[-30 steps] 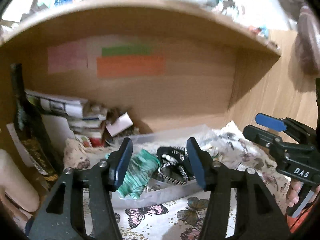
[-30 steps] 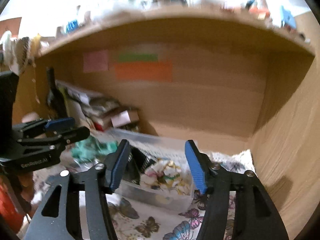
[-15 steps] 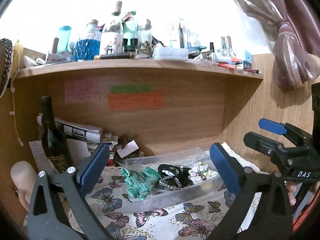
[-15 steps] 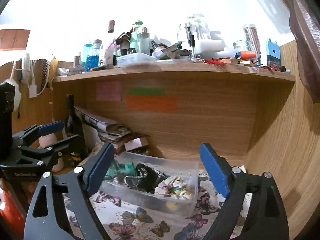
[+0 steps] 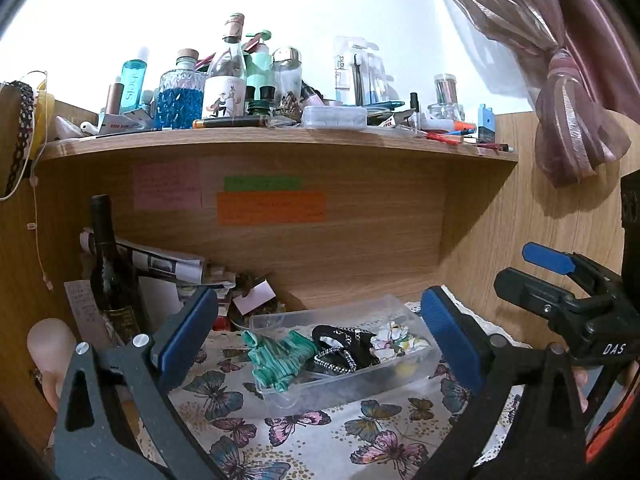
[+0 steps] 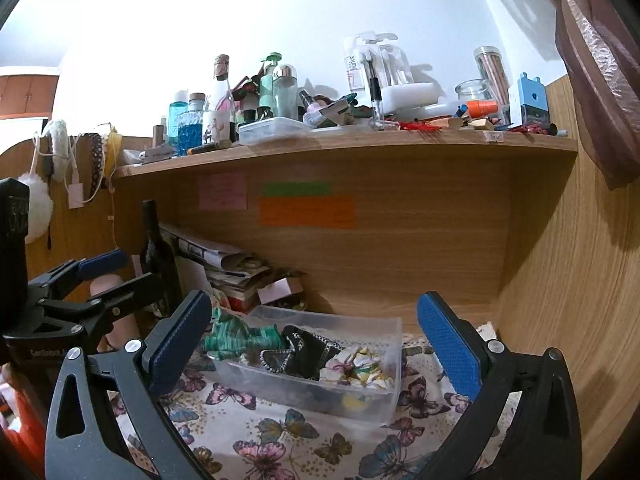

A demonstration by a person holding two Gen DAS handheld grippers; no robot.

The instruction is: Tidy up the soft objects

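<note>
- Left wrist view: your left gripper (image 5: 318, 330) has just been opening and now stands spread as wide as it goes, with nothing between its blue pads.
- The clear rectangular plastic box (image 5: 420, 364) sits ahead of it on the white butterfly-print cloth (image 5: 304, 436), under the wooden shelf (image 5: 280, 142).
- Three soft things lie side by side in it: a green striped knit bundle (image 5: 280, 360) spilling over the left end, a black rolled piece with a white-dotted edge (image 5: 340, 346), and a crumpled white floral cloth (image 5: 394, 340).
- You look close to done: I see no loose soft item on the cloth, though the green bundle could be tucked in.
- Readable here: "DAS" on your right gripper's (image 5: 560, 280) body at the right edge, and part of a word ending "arks" on a clear blister pack (image 5: 352, 72). The coloured notes on the back panel are too blurred to read.
- Right wrist view: your right gripper (image 6: 314, 328) has also just been opening and holds nothing, its pads well apart and short of the box.
- The same three items fill the box, which stands near the back panel.
- Your left gripper (image 6: 108, 280) shows at the left, its lettering too small to make out.
</note>
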